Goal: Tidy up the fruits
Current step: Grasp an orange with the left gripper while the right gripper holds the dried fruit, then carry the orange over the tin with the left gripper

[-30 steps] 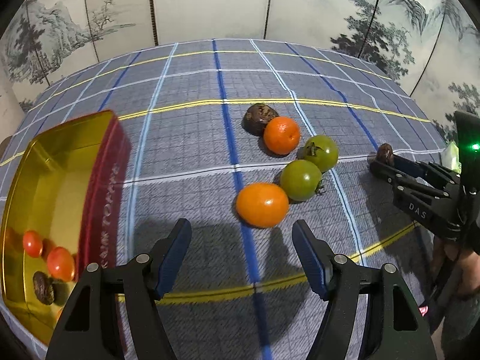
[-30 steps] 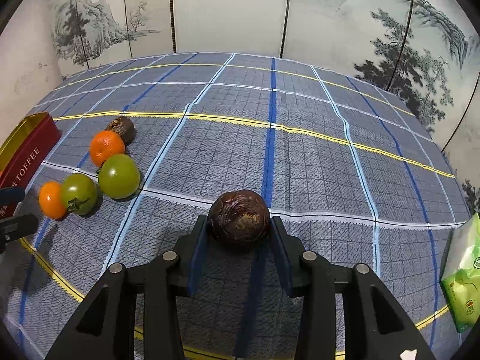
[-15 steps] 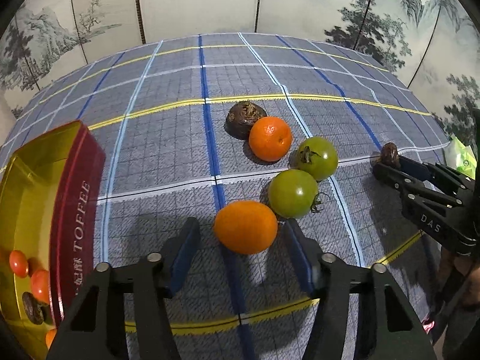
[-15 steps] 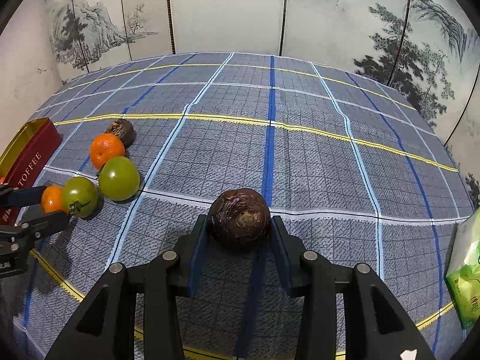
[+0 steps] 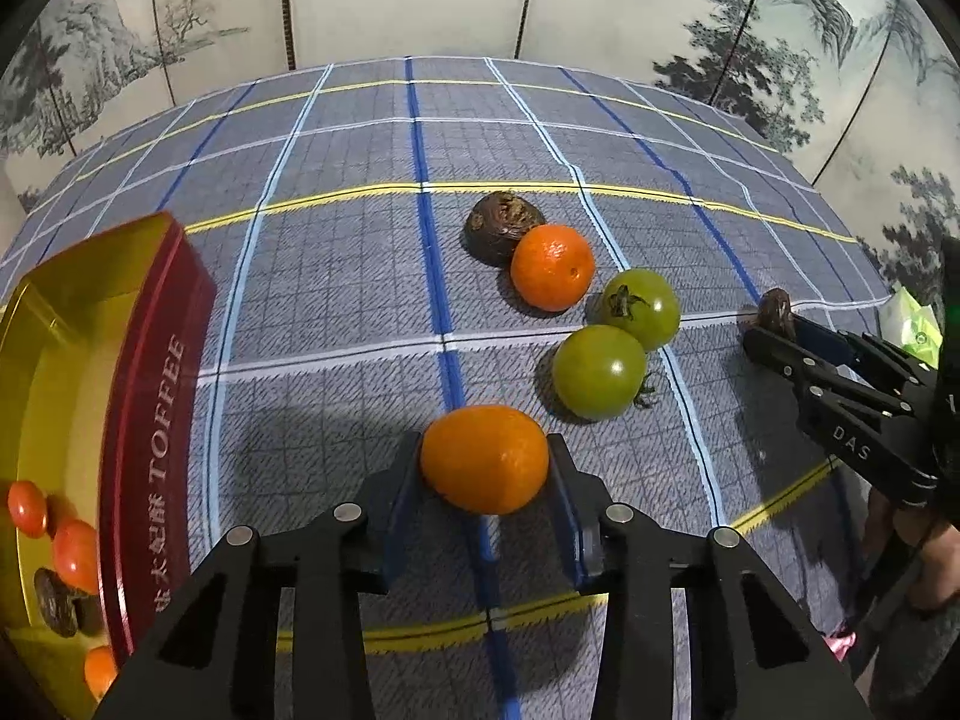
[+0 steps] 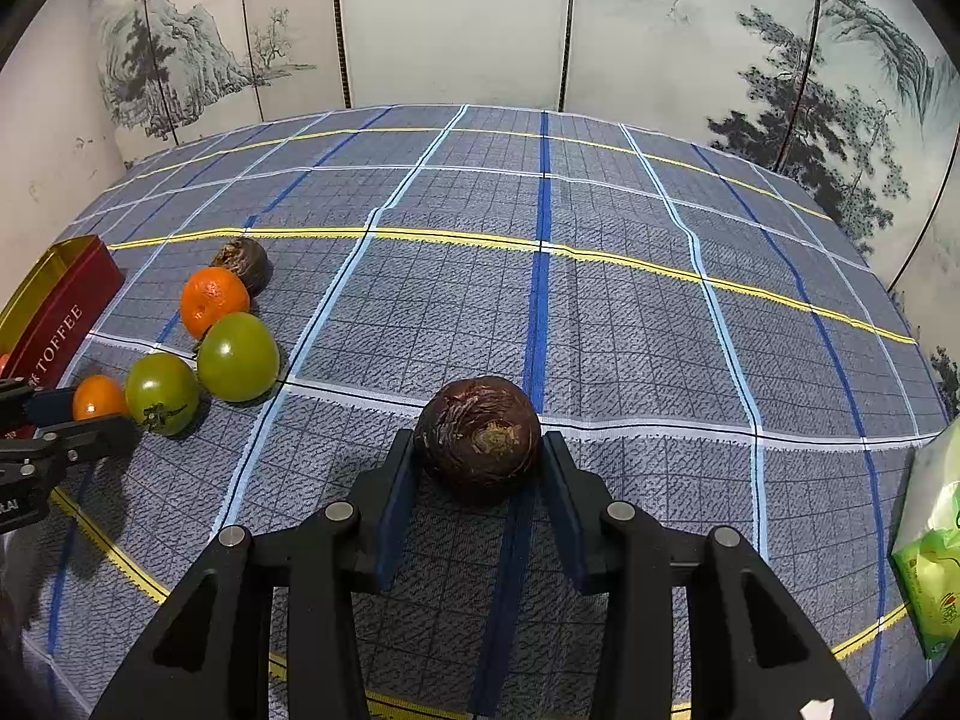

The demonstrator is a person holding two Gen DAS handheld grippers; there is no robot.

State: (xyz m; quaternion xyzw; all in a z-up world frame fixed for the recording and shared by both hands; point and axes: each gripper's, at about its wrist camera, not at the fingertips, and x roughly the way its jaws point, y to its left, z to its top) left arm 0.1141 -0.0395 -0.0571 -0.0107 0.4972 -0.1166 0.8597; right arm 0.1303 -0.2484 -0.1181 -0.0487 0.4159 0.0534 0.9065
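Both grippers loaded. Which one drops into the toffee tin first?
Left. The left gripper, shut on the orange fruit, sits right beside the toffee tin; the right gripper is farther off.

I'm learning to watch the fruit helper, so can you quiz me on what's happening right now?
1. True or false: the left gripper is closed on an orange fruit.
2. What does the right gripper hold? A) green tomato B) dark wrinkled fruit C) nothing
3. Fill in: the word on the red tin is ____.

Key: 1 true; 2 B; 3 TOFFEE.
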